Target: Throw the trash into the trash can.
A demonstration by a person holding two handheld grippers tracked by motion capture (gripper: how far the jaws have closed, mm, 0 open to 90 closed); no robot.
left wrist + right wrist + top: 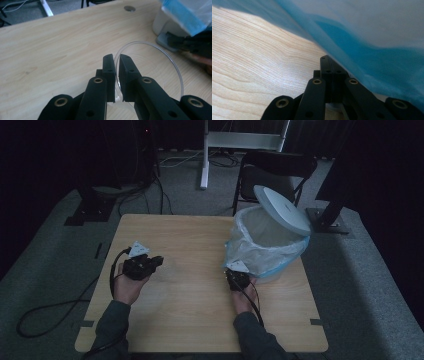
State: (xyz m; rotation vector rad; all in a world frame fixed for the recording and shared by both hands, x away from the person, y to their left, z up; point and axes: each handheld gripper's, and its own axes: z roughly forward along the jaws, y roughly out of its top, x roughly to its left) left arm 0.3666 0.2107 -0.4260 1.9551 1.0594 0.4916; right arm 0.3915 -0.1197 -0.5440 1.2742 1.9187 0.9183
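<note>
Nearest, the person's left hand [127, 287] holds the left gripper [117, 65] low over the wooden table [190, 270], jaws pinched on a clear plastic disc [175, 72]. The right gripper [332, 68], jaws pressed together, lies against the blue bin liner [260, 252]. Beyond, the bin's white lid [282, 210] stands tilted open before a black chair [275, 170].

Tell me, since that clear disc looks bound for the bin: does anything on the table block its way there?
Nothing visible does. The left claw grips the clear disc, and bare table lies between it and the bin, whose lid stands open.
</note>
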